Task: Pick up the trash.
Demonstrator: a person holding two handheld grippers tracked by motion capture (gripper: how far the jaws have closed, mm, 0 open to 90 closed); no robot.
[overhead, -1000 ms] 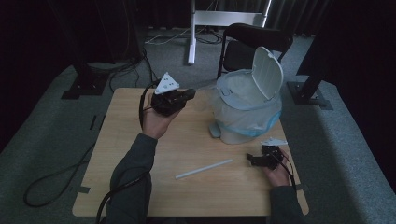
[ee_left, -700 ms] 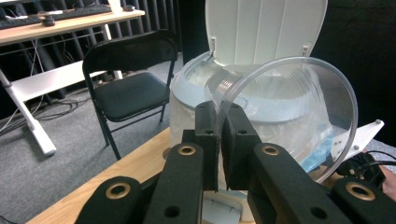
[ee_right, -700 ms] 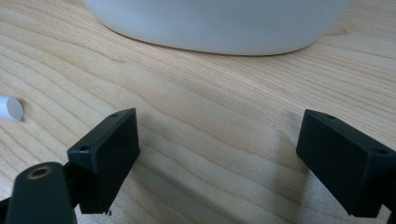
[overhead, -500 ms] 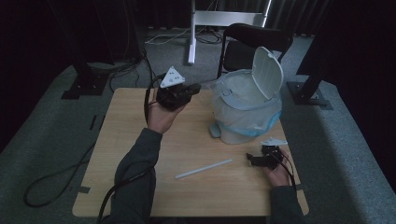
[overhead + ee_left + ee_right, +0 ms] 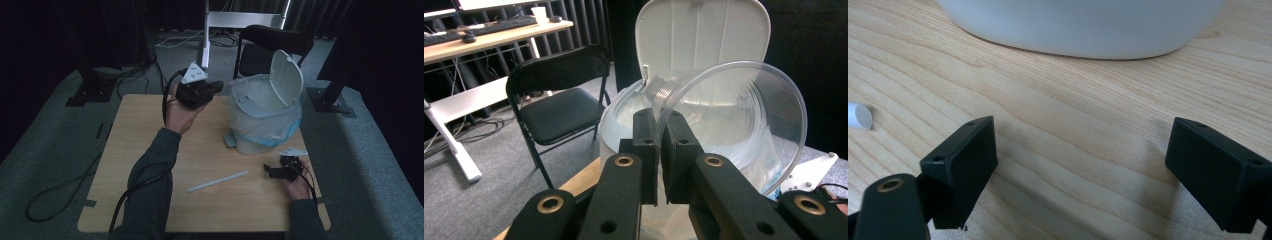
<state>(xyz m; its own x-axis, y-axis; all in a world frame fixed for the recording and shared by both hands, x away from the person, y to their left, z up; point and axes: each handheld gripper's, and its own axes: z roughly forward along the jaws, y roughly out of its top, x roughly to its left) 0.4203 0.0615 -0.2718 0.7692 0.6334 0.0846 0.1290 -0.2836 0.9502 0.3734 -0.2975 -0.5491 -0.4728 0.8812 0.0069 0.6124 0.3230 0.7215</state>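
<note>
My left gripper [image 5: 216, 88] is raised above the table's far side, just left of the white bin [image 5: 262, 122]. In the left gripper view its jaws [image 5: 658, 120] are shut on the rim of a clear plastic cup [image 5: 744, 125], which lies on its side, its mouth towards the camera, in front of the bin's raised lid [image 5: 704, 40]. The bin is lined with a pale blue bag and stands open. My right gripper [image 5: 270, 171] rests low at the table's right front, open, with nothing between its jaws [image 5: 1083, 150]. A white straw [image 5: 218, 181] lies on the table to its left.
The wooden table [image 5: 150, 130] has bare room at the left and front. The bin's base [image 5: 1083, 25] is close ahead of the right gripper, with the straw's end [image 5: 858, 116] at the left. A black folding chair [image 5: 270, 45] stands behind the table.
The left hand has carried the gripper and cup up and to the right, closer to the open bin. The right gripper has stayed where it was.
</note>
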